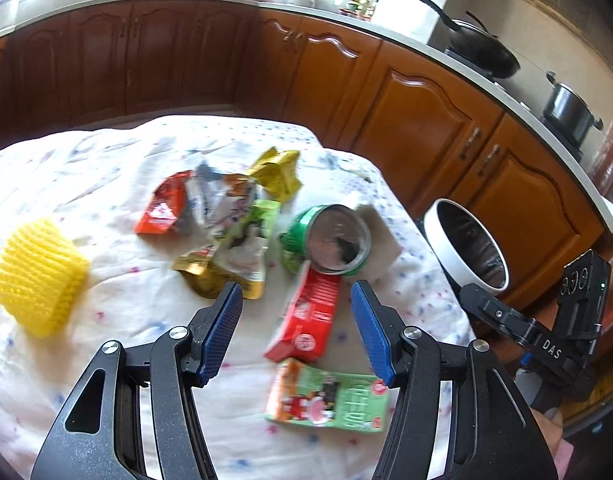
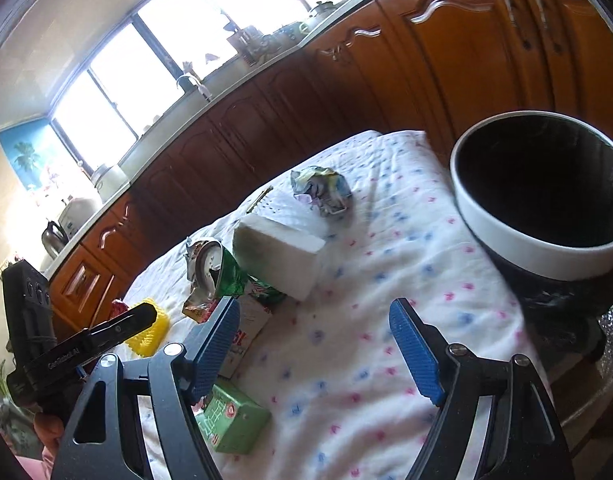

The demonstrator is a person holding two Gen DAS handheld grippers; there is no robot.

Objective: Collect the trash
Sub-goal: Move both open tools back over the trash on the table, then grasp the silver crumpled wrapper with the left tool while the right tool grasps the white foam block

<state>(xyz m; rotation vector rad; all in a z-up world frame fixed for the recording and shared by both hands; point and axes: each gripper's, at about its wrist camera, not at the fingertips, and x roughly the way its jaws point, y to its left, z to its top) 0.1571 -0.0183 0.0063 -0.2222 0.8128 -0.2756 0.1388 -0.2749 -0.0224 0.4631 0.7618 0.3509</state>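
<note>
A cloth-covered table [image 1: 66,360] carries the trash, with a white-rimmed bin [image 2: 542,256] at its right edge. Wrappers [image 1: 222,216], a green can [image 1: 330,236], a red carton [image 1: 310,320] and a green carton [image 1: 330,400] lie clustered mid-table. The left gripper [image 1: 296,320] hangs over the red carton and the right gripper [image 2: 314,344] over bare cloth, both with jaws apart and empty.

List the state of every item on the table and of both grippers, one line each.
Left gripper: open, empty.
Right gripper: open, empty.
Green can: on its side, crushed.
Red carton: lying flat.
Green carton: lying flat.
Wrappers: crumpled, piled.
Yellow foam net: lying loose.
White block: lying by the can.
Trash bin: upright, open.
</note>
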